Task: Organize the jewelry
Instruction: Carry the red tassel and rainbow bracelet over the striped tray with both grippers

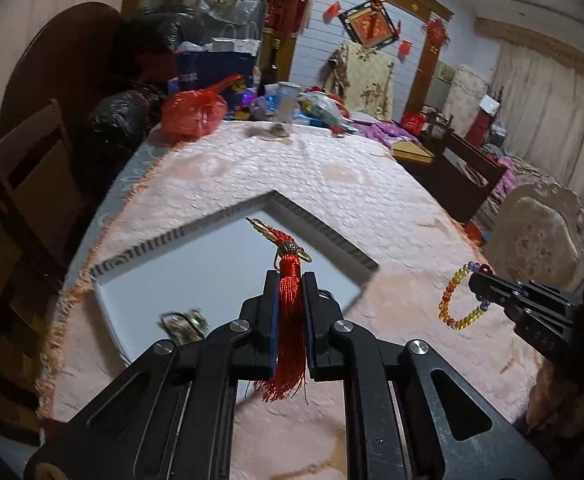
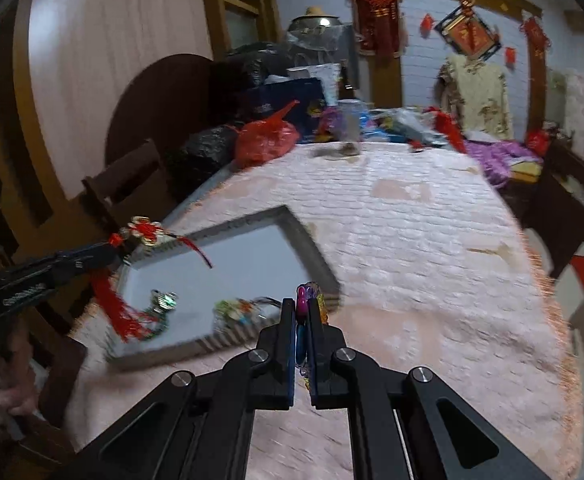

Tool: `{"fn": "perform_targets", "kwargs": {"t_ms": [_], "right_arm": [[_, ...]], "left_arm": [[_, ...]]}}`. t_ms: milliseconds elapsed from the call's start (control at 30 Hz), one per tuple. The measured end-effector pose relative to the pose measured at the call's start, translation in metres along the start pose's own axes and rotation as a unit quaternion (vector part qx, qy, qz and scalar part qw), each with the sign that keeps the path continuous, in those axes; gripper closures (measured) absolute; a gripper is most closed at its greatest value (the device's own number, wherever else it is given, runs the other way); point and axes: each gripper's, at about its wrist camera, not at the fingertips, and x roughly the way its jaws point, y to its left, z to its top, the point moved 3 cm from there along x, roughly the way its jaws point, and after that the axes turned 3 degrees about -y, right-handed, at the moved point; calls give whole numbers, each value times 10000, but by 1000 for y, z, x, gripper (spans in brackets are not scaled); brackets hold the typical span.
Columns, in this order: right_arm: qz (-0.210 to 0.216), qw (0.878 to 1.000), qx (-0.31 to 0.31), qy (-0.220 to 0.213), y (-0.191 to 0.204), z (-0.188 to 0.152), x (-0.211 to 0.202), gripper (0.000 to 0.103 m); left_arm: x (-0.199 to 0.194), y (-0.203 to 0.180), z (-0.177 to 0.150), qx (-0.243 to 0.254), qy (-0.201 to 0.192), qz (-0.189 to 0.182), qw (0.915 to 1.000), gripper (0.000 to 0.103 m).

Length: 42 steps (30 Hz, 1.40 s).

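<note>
My left gripper (image 1: pixel 290 278) is shut on a red tassel charm (image 1: pixel 289 320) with a gold knot, held above the white tray (image 1: pixel 195 272); it also shows in the right wrist view (image 2: pixel 121 246) with the charm (image 2: pixel 145 231). My right gripper (image 2: pixel 302 302) is shut on a coloured bead bracelet (image 2: pixel 300 340) near the tray's (image 2: pixel 227 256) right corner. In the left wrist view the right gripper (image 1: pixel 474 280) holds the bracelet (image 1: pixel 454 300) over the pink cloth. A small green ornament (image 2: pixel 163 300) and a multicoloured piece (image 2: pixel 237 310) lie in the tray.
The table wears a pink fringed cloth (image 1: pixel 332 176). A red plastic bag (image 1: pixel 193 110), a cup (image 1: pixel 285 102), bottles and bags crowd the far edge. Dark wooden chairs (image 1: pixel 31 168) stand at the left. A cushioned chair (image 1: pixel 532 236) stands at the right.
</note>
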Motion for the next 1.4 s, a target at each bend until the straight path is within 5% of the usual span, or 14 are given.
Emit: {"fn": "perform_targets", "kwargs": {"t_ms": [233,567,967,1400], "right_arm": [[322,9994,-30,77,23,25,37,99],[393,9984,-283,304,49,41,113,99],[512,9932,-163,1034,53,-10,178,99],[462,9922,-238,1134,52,-32,181,99]], "left_arm": [[24,33,11,-93,44,302,9995,94],[58,66,-23,-302,388,640,9967,94],[75,68,-70,-484,754,711,9934,94],[73,72,-87,-482,822,799,9922,94]]}}
